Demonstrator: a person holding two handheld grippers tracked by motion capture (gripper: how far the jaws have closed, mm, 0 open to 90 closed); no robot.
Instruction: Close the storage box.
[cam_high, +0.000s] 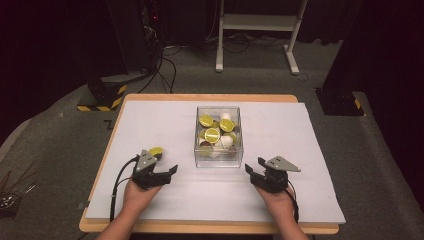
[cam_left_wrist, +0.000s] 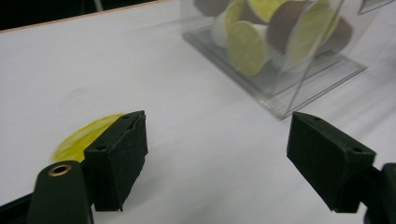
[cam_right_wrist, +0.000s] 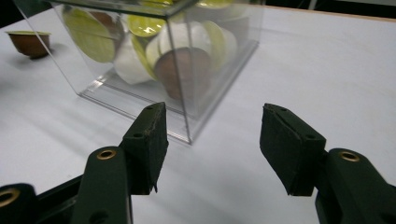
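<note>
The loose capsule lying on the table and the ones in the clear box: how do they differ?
The loose capsule sits alone on the white table beside the left gripper; the boxed capsules lie heaped inside the clear box. It stands lid-up; those tilt every way. It is brown; some of those are white. All have yellow-green lids.

A wooden counter (cam_high: 120, 125) stands on grey carpet, nearly all of its top covered by a white sheet (cam_high: 150, 125) that leaves a strip of wood bare along the edges. Near the middle of the sheet sits a clear box (cam_high: 197, 155) holding yellow-lidded capsules, some brown, some white. A single brown capsule (cam_high: 156, 151) with a yellow lid rests on the sheet to the left of the box, well apart from it.
</note>
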